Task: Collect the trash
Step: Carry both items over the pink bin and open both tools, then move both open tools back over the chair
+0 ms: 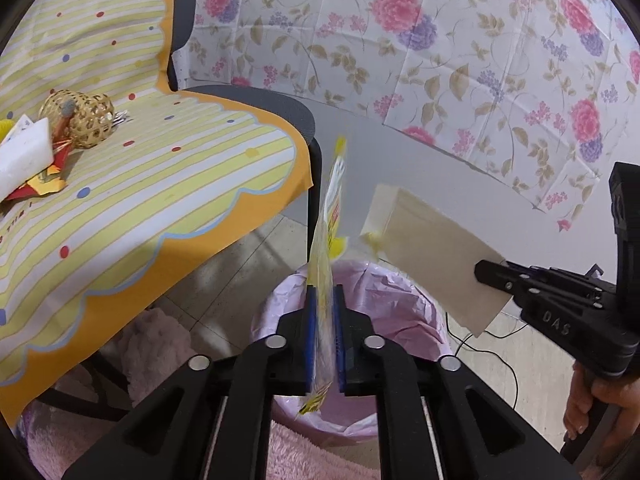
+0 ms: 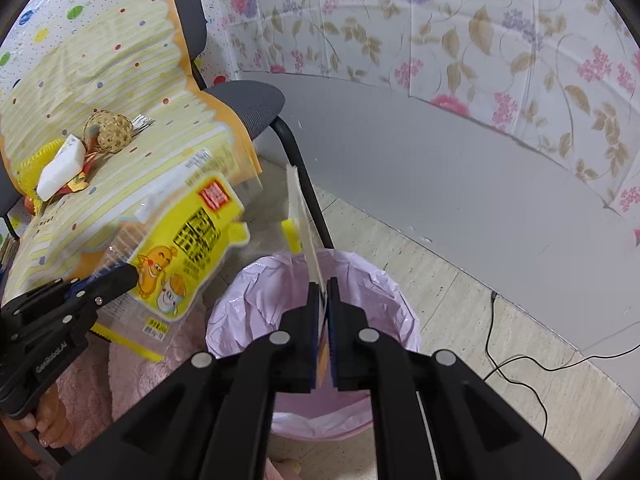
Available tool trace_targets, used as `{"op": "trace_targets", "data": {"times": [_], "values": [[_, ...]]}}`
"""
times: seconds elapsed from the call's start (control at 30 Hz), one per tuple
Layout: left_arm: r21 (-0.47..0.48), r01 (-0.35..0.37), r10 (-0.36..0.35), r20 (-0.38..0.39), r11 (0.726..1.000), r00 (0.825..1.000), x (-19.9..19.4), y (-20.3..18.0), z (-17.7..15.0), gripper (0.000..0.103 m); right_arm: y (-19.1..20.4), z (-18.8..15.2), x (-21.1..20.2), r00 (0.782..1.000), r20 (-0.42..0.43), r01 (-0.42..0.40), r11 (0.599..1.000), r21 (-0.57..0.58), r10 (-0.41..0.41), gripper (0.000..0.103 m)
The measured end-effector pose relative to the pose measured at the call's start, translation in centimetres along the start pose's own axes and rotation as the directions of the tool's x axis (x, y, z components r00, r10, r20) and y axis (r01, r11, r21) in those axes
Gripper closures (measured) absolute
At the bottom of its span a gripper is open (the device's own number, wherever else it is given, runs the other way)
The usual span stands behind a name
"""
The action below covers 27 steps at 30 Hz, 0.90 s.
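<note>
Hovering over the pink-lined trash bin [image 1: 394, 312]: left gripper [image 1: 325, 334] pinching a yellow snack wrapper [image 1: 330, 216] edge-on between closed blue pads, right gripper [image 2: 323, 330] clamping a beige card [image 2: 304, 236] with a yellow tab, jaws nearly together. Holding both pieces above the bin's mouth. Lying behind on the cloth-draped chair [image 1: 256, 100]: a woven basket [image 1: 86, 118], white foam block [image 1: 24, 158] and red scraps.

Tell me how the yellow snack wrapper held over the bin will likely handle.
The snack wrapper, pinched in the left hand-held gripper, looks like thin film, so probably very light. It stands edge-on with a curve, so likely floppy. Its glossy surface may slip.
</note>
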<state>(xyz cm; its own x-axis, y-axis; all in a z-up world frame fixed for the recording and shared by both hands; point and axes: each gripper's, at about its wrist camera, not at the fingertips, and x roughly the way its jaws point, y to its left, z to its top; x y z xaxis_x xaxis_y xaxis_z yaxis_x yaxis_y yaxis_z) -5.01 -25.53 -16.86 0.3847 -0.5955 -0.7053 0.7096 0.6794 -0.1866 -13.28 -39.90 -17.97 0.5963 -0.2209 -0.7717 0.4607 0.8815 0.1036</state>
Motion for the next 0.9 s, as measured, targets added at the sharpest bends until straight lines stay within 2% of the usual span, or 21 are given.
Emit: {"op": "trace_targets", "data": {"times": [0.03, 0.07, 0.13, 0.3, 0.53, 0.7, 0.9], "values": [[0.001, 0.001, -0.001, -0.002, 1.000, 1.000, 0.1, 0.1, 0.1, 0.077, -0.1, 0.0, 0.3, 1.000, -0.007, 0.001, 1.000, 0.002, -0.001, 0.089], [-0.002, -0.001, 0.001, 0.000, 1.000, 1.000, 0.2, 0.1, 0.2, 0.064, -0.1, 0.0, 0.7, 1.000, -0.018, -0.004, 1.000, 0.008, 0.004, 0.075], [-0.010, -0.002, 0.002, 0.008, 1.000, 1.000, -0.1, 0.4, 0.2, 0.057, -0.2, 0.0, 0.9, 1.000, -0.017, -0.001, 1.000, 0.012, 0.001, 0.069], [-0.048, -0.035, 0.036, 0.024, 0.998, 0.999, -1.7, 2.2, 0.4, 0.056, -0.1, 0.5, -0.3, 1.000, 0.013, 0.011, 1.000, 0.004, -0.011, 0.069], [-0.091, -0.131, 0.136, 0.048, 0.987, 0.990, -5.3, 4.9, 0.2, 0.055, 0.9, 2.0, -3.5, 0.996, 0.089, -0.021, 1.000, -0.012, 0.022, 0.069], [-0.136, -0.183, 0.193, 0.066, 0.974, 0.979, -7.9, 7.2, 0.5, 0.055, 2.9, 3.1, -5.3, 0.988, 0.134, -0.077, 0.996, -0.054, 0.083, 0.069], [-0.203, -0.230, 0.253, 0.099, 0.952, 0.962, -10.9, 10.1, 0.6, 0.055, 6.0, 4.7, -6.7, 0.963, 0.185, -0.173, 0.977, -0.121, 0.193, 0.069]]}}
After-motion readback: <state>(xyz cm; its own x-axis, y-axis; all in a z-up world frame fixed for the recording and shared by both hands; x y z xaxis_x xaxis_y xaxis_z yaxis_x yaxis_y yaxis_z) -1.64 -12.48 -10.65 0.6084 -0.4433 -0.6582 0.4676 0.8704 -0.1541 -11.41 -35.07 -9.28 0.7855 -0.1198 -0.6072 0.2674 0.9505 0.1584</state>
